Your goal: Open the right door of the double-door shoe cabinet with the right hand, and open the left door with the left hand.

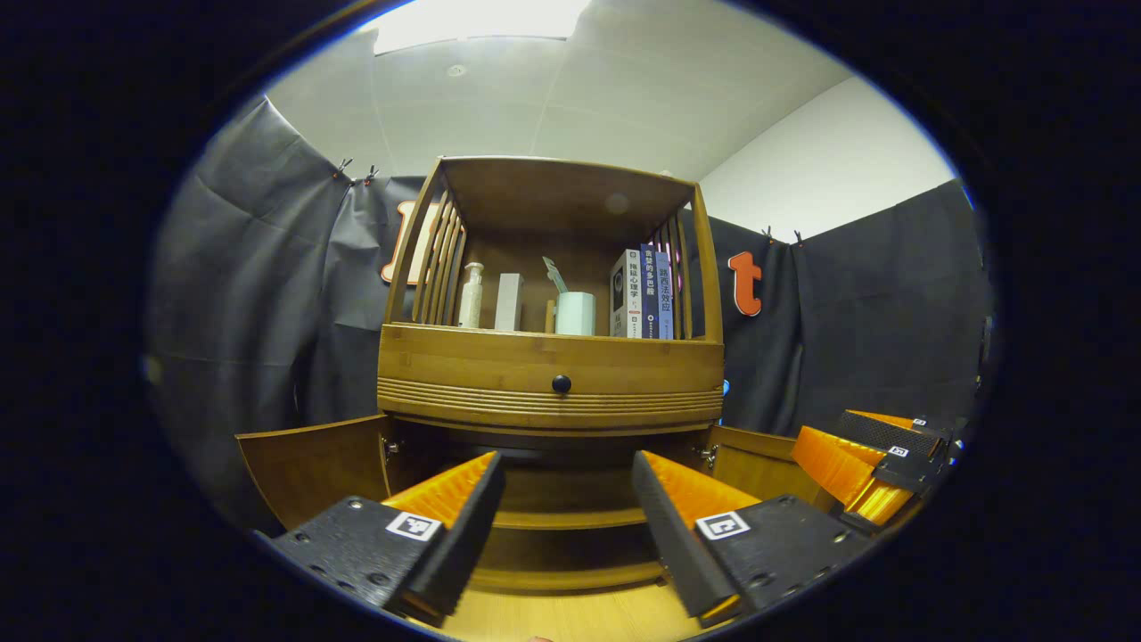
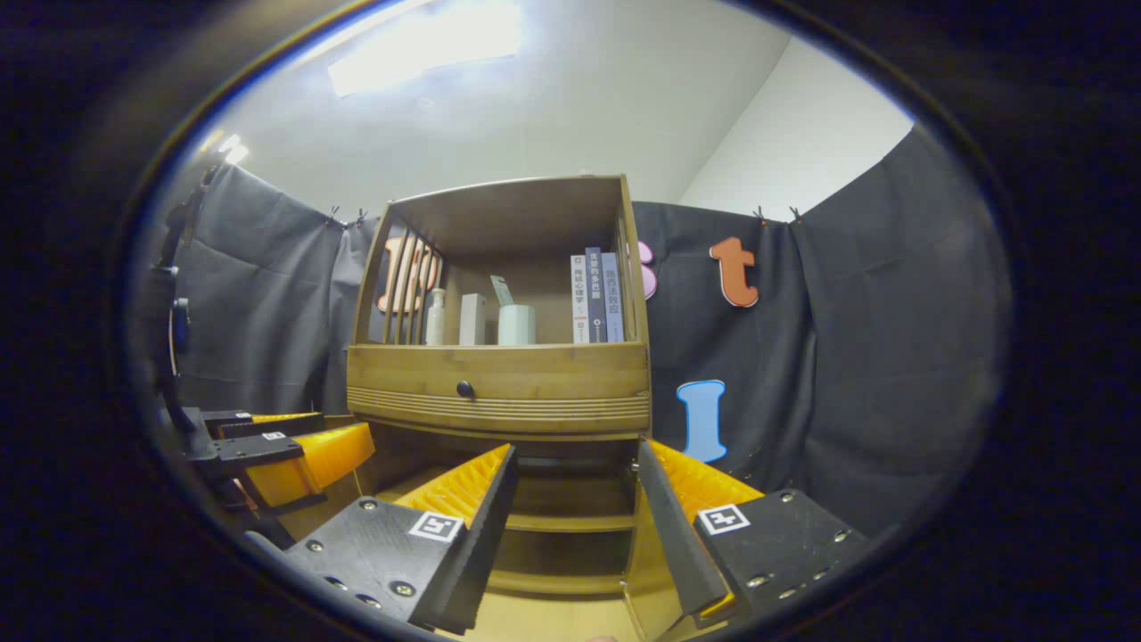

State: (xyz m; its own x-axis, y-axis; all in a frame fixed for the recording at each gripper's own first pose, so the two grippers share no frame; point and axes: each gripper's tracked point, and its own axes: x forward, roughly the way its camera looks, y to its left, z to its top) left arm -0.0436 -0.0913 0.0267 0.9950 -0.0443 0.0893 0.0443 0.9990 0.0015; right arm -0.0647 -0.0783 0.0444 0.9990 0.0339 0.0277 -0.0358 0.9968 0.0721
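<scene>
The shoe cabinet (image 1: pixel 550 374) stands against the black cloth wall, both lower doors swung out. In the left gripper view, from left to right: the left door (image 1: pixel 312 464) hangs open toward the camera, the dark lower compartment with its shelves (image 1: pixel 570 519) lies exposed, and the right door (image 1: pixel 758 465) stands open beside it. Above them runs a drawer front with a round black knob (image 1: pixel 562 384). The open top shelf holds a pale bottle (image 1: pixel 471 295), a white box (image 1: pixel 509 302), a light cup (image 1: pixel 576 313) and a row of books (image 1: pixel 644 294).

The left gripper (image 1: pixel 568 526) is spread apart in front of the open compartment, clamping nothing. At the right edge of this view the right gripper (image 1: pixel 878 459) shows, near the right door.

In the right gripper view the left gripper (image 2: pixel 285 450) appears at the left edge. The right gripper (image 2: pixel 575 526) is likewise apart and empty, and the right door (image 2: pixel 644 553) shows edge-on just beside its right finger; whether they touch cannot be told.
</scene>
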